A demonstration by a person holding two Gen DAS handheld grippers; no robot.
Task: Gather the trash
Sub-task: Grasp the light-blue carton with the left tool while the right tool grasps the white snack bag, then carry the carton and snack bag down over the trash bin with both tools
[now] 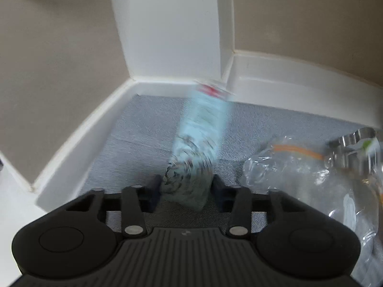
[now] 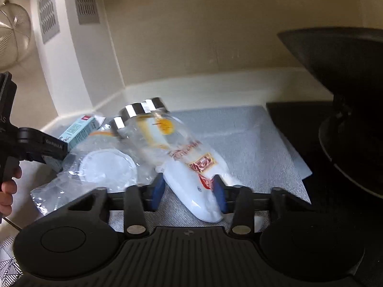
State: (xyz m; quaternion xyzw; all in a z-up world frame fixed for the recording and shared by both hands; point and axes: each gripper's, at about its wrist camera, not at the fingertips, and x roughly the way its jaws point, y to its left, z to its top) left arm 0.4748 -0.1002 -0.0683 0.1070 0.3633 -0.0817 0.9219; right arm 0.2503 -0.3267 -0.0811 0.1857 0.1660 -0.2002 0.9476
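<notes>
My left gripper (image 1: 186, 189) is shut on a light blue carton (image 1: 201, 131) with a red mark at its far end, held above the grey mat (image 1: 134, 138); the carton is motion-blurred. The carton also shows in the right wrist view (image 2: 80, 130), with the left gripper (image 2: 51, 154) at its near end. My right gripper (image 2: 189, 189) is shut on a white tube-shaped package with red and gold print (image 2: 198, 167), which lies inside a clear plastic bag (image 2: 100, 165). The bag also shows in the left wrist view (image 1: 299, 174), at the right.
A white lid or cup (image 2: 107, 167) and a jar with a black-and-white striped band (image 2: 141, 112) lie in the bag. White wall skirting (image 1: 79, 136) bounds the mat. A black pan (image 2: 344, 76) sits at the right on a black surface (image 2: 294, 114).
</notes>
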